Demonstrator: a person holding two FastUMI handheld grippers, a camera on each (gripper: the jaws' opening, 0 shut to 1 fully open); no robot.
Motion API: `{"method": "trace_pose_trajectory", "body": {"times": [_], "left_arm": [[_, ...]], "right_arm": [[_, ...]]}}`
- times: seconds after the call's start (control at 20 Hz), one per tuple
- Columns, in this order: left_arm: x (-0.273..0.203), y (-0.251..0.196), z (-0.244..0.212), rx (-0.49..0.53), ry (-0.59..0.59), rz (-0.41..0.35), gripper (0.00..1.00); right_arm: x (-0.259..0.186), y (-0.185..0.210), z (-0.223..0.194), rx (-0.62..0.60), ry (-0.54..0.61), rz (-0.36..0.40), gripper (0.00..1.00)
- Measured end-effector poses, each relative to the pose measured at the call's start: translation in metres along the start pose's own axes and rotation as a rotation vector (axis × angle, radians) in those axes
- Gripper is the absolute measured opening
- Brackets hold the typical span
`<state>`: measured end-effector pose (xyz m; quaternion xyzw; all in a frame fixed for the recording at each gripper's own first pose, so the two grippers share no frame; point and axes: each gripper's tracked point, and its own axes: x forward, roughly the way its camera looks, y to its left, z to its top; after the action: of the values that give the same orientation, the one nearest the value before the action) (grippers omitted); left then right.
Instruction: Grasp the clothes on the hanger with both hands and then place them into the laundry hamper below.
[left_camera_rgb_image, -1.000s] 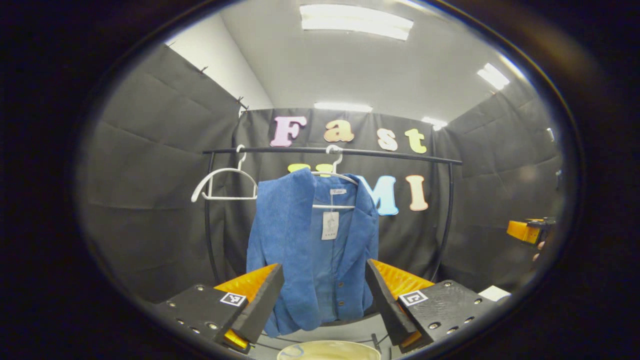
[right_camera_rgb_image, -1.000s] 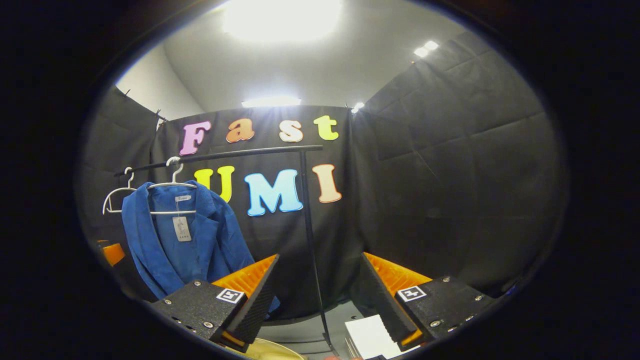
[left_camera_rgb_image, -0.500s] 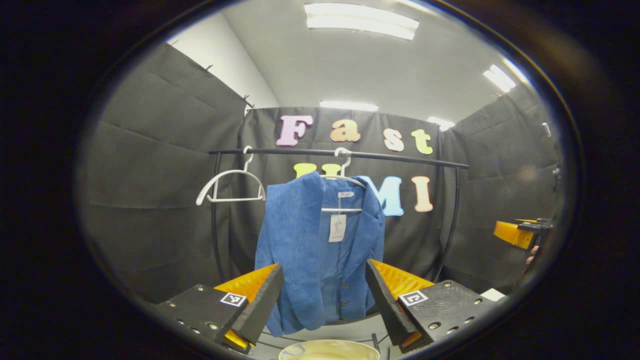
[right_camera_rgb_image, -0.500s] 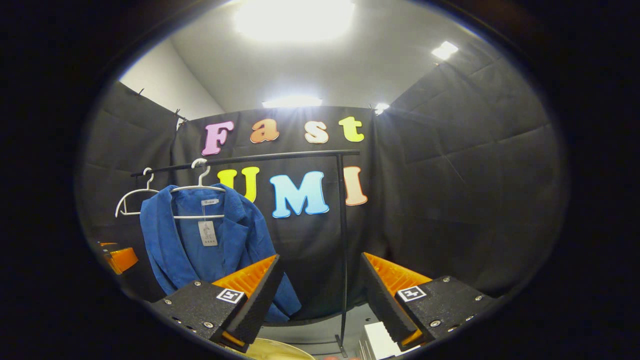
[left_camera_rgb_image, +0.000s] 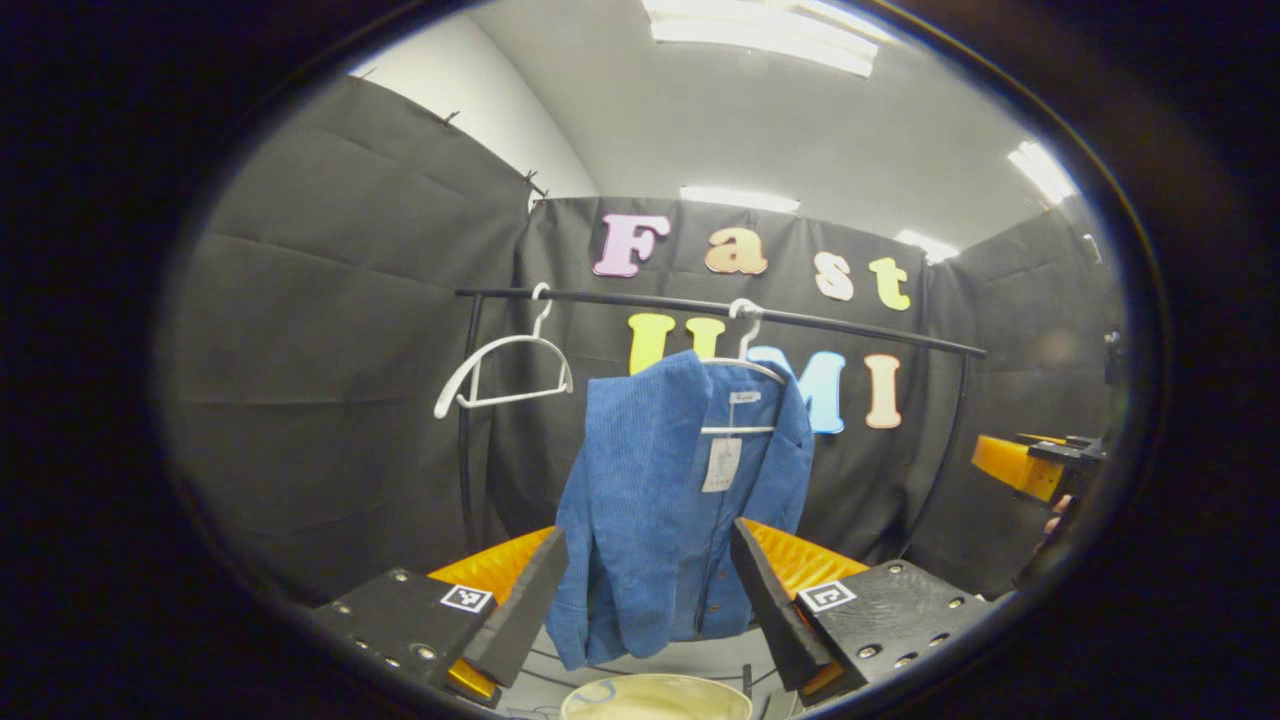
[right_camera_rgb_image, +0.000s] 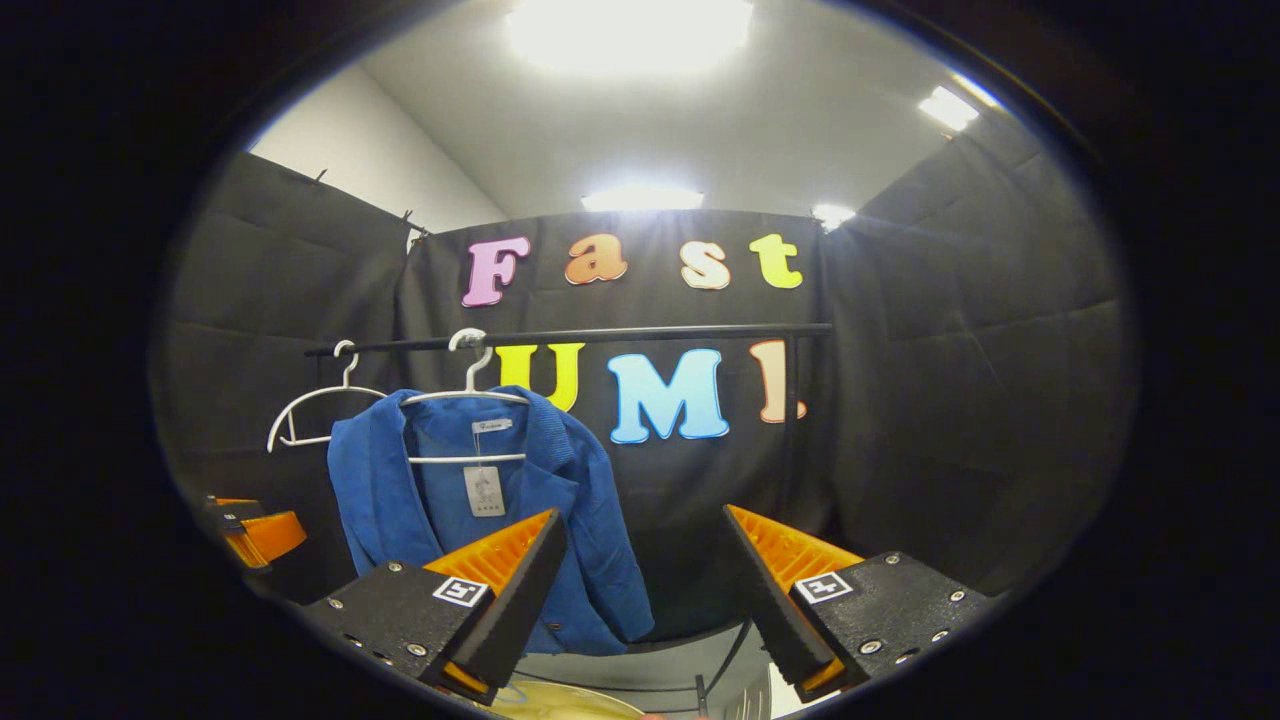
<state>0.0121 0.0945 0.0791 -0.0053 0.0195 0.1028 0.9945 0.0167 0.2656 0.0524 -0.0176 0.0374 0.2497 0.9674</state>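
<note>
Two hangers share the rail (left_camera_rgb_image: 720, 305) in the left gripper view: one bare (left_camera_rgb_image: 505, 365), one carrying the blue jacket (left_camera_rgb_image: 670, 500), well beyond the left gripper (left_camera_rgb_image: 648, 590), fingers apart; hamper rim (left_camera_rgb_image: 655, 692) below, other gripper (left_camera_rgb_image: 1035, 465) far right. In the right gripper view, the right gripper (right_camera_rgb_image: 645, 590), fingers apart, faces open wall right of the jacket (right_camera_rgb_image: 480, 520).

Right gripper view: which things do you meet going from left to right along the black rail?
Empty white plastic hanger → blue corduroy jacket on its own white hanger → bare stretch of black metal rail → the rail's upright black post.
</note>
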Motion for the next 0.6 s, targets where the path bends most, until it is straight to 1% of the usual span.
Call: {"method": "trace_pose_trajectory", "body": {"times": [0.15, 0.25, 0.3, 0.45, 0.6], "left_arm": [[0.007, -0.002, 0.009, 0.006, -0.004, 0.026, 0.98], [0.011, -0.007, 0.013, 0.002, 0.005, 0.036, 0.99], [0.011, -0.010, 0.014, 0.000, 0.012, 0.044, 0.98], [0.014, -0.013, 0.015, 0.007, 0.017, 0.100, 0.99], [0.021, -0.014, 0.013, -0.001, 0.022, 0.174, 0.99]], "right_arm": [[0.024, 0.024, 0.001, 0.015, 0.018, 0.068, 0.95], [0.037, 0.033, 0.000, 0.023, 0.020, 0.106, 0.94], [0.045, 0.036, -0.001, 0.028, 0.023, 0.121, 0.95], [0.075, 0.043, -0.017, 0.039, 0.068, 0.159, 0.95], [0.102, 0.050, -0.030, 0.068, 0.112, 0.213, 0.96]]}}
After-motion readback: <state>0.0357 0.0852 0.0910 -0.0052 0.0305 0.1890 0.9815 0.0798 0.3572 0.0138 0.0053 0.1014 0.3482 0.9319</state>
